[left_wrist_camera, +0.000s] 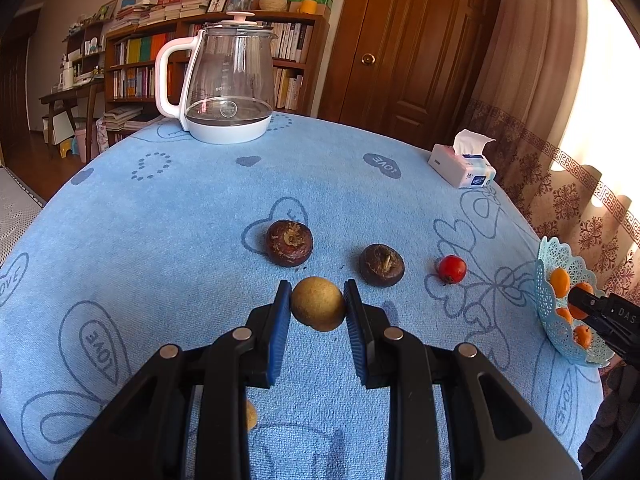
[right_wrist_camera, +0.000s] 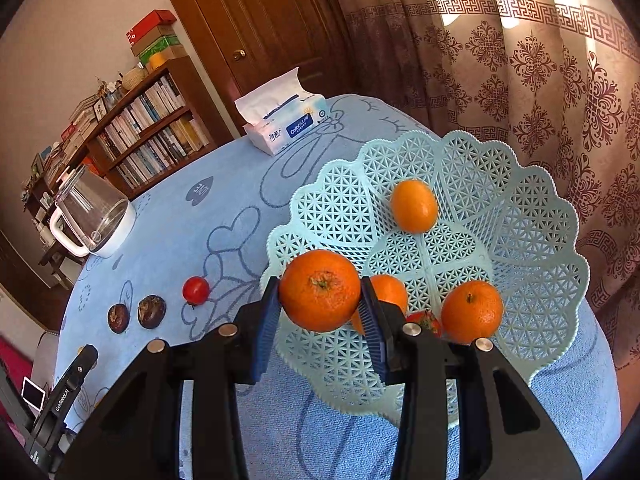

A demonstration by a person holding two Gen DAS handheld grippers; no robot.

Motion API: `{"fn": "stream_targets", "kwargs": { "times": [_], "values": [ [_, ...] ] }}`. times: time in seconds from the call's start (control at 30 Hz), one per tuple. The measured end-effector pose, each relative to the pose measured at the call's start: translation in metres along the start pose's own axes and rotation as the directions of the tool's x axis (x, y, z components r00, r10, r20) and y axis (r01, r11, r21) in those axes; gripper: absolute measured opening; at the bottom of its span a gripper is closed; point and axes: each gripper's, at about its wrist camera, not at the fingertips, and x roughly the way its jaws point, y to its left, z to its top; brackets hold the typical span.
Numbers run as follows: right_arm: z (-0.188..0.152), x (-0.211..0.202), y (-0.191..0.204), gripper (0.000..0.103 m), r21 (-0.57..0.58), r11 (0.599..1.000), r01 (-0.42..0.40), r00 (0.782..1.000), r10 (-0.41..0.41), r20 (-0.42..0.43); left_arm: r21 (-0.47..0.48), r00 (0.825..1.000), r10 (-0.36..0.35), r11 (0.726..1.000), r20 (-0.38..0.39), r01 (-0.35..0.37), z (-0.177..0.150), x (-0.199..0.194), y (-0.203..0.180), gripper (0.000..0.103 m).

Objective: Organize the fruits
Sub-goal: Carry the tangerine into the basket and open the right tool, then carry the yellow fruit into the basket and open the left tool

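Your left gripper (left_wrist_camera: 317, 307) fingers clamp a tan round fruit (left_wrist_camera: 318, 309), prob. a longan, above the blue worktop (left_wrist_camera: 200, 240). Your right gripper (right_wrist_camera: 320, 300) fingers hold a mandarin (right_wrist_camera: 319, 295) over the lattice basket (right_wrist_camera: 540, 280) w/ other oranges in it.

Home living room: crowded bookshelf (left_wrist_camera: 208, 64), wooden door (left_wrist_camera: 412, 48), patterned curtains (right_wrist_camera: 540, 72), glass kettle (left_wrist_camera: 224, 84) and tissue pack (right_wrist_camera: 284, 124) on cloth-covered bench (left_wrist_camera: 180, 220).
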Motion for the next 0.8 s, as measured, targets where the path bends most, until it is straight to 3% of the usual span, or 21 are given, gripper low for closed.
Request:
{"fn": "stream_targets", "kwargs": {
  "times": [0.1,0.17,0.33,0.47,0.6,0.8],
  "values": [
    [0.0,0.002,0.0,0.042,0.006,1.0,0.005,1.0,-0.005,0.009,-0.001,1.0,0.0,1.0,0.0,0.0,0.0,0.0,0.0,0.027],
    [0.0,0.001,-0.001,0.05,0.011,1.0,0.012,1.0,-0.012,0.02,0.0,1.0,0.0,1.0,0.0,0.0,0.0,0.0,0.0,0.027],
    [-0.004,-0.007,-0.005,0.051,0.006,0.998,0.06,0.996,-0.061,0.068,0.002,1.0,0.0,1.0,0.001,0.0,0.0,0.001,0.0,0.027],
    [-0.01,-0.018,-0.006,0.051,-0.018,0.989,0.146,0.977,-0.142,0.156,0.002,1.0,-0.003,1.0,-0.002,0.003,0.0,0.001,0.0,0.027],
    [-0.012,-0.024,-0.009,0.058,-0.022,0.979,0.202,0.957,-0.193,0.218,-0.013,0.999,-0.04,0.999,-0.023,0.039,-0.001,0.004,0.001,0.027],
    [-0.01,-0.026,-0.015,0.058,-0.031,0.971,0.239,0.941,-0.223,0.253,-0.027,0.996,-0.081,0.996,-0.034,0.08,-0.001,0.004,0.002,0.027]
  ]
}}
